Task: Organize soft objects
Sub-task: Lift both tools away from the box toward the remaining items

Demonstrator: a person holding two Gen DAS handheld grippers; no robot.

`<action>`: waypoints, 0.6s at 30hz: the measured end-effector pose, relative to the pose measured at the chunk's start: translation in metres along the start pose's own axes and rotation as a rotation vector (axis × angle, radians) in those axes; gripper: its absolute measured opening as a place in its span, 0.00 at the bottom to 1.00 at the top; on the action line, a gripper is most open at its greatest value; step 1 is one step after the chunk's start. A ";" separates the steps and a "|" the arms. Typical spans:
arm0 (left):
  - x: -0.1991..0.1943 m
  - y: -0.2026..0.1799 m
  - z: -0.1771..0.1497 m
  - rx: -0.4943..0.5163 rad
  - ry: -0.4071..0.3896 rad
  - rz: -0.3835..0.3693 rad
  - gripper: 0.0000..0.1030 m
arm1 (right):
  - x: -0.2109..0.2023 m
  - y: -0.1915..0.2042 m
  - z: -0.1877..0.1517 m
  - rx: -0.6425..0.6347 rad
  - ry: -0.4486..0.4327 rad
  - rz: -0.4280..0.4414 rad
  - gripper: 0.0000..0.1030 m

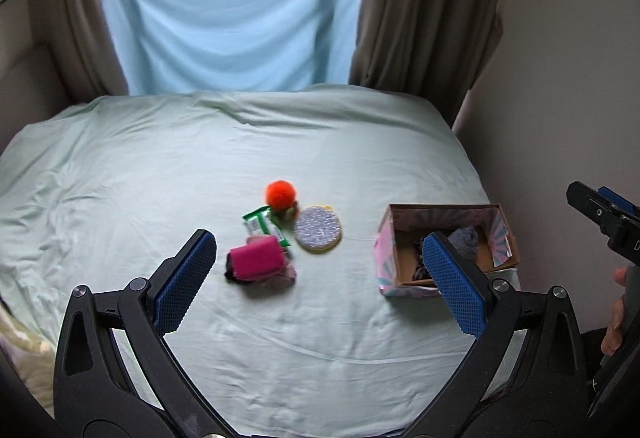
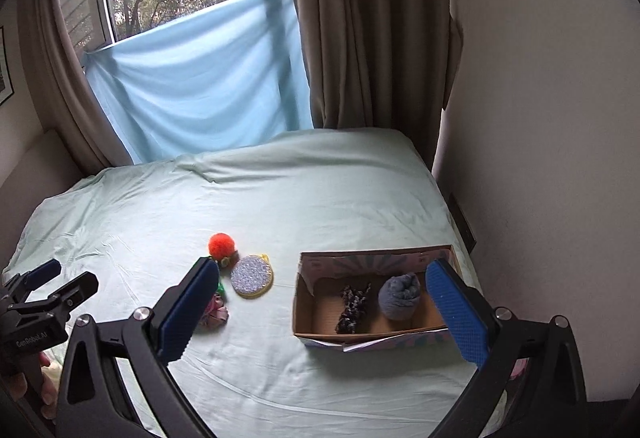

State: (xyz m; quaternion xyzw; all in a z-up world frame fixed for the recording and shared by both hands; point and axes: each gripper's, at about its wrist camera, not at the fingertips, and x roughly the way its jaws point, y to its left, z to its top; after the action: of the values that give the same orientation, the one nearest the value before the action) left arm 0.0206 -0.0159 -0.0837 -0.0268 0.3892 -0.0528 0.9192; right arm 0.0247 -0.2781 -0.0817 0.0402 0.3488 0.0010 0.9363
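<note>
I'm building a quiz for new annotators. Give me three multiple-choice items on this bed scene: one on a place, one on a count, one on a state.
1. Where does the orange pompom lie?
A. in the box
B. on the bed sheet, left of the box
C. in a claw

2. How many things lie in the box?
A. none
B. two
C. five

3. How does the left claw stand?
A. open, holding nothing
B. shut on the pompom
C. shut on the round pad

Answers:
1 B: it sits on the sheet beside the round pad.
2 B: the right wrist view shows a grey-blue bundle and a dark scrap.
3 A: its pads are wide apart, with nothing between them.
</note>
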 end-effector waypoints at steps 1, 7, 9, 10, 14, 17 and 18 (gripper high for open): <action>-0.003 0.009 -0.001 -0.006 -0.004 0.001 1.00 | -0.002 0.004 -0.001 -0.001 -0.006 -0.004 1.00; 0.001 0.047 -0.007 -0.010 -0.015 -0.003 1.00 | 0.003 0.038 -0.009 -0.005 -0.009 0.008 1.00; 0.008 0.059 -0.009 0.014 -0.015 -0.004 1.00 | 0.011 0.054 -0.010 -0.015 -0.007 0.013 1.00; 0.013 0.064 -0.011 0.030 -0.013 -0.005 1.00 | 0.015 0.061 -0.012 -0.020 -0.008 0.015 1.00; 0.048 0.086 -0.021 0.109 0.010 -0.019 1.00 | 0.047 0.091 -0.022 -0.019 0.000 0.028 1.00; 0.085 0.102 -0.032 0.179 0.031 -0.042 1.00 | 0.079 0.110 -0.035 -0.015 0.020 0.027 1.00; 0.096 0.106 -0.035 0.201 0.037 -0.050 1.00 | 0.089 0.115 -0.039 -0.014 0.028 0.028 1.00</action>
State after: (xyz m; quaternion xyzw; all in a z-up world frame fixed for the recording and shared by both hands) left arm 0.0701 0.0774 -0.1863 0.0569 0.3978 -0.1148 0.9085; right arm 0.0695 -0.1577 -0.1606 0.0385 0.3611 0.0170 0.9316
